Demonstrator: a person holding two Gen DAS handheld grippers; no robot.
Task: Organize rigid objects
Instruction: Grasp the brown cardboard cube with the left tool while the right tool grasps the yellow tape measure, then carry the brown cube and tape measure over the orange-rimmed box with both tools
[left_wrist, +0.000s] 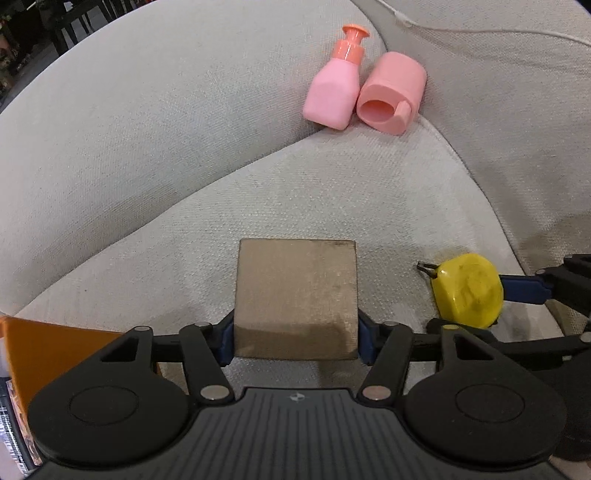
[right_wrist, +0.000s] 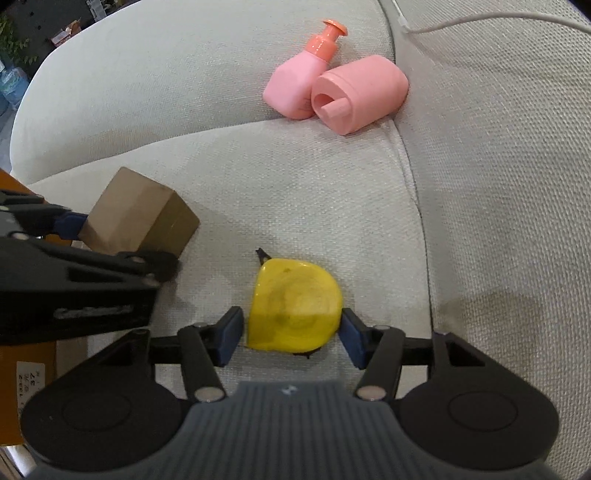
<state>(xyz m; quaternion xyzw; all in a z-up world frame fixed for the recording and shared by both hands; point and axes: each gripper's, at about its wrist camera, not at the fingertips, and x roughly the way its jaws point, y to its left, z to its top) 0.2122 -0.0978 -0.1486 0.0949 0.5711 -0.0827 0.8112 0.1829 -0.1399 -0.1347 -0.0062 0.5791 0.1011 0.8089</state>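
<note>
In the left wrist view we see our left hand-held gripper (left_wrist: 296, 338) clamping a brown block (left_wrist: 296, 299) just above the sofa (left_wrist: 147, 147) seat, with a pink bottle (left_wrist: 332, 92) and pink cap (left_wrist: 393, 92) touching at the back. In the right wrist view our right hand-held gripper (right_wrist: 291, 334) pinches a yellow tape measure (right_wrist: 293, 310) resting on the seat, the block to its left.
</note>
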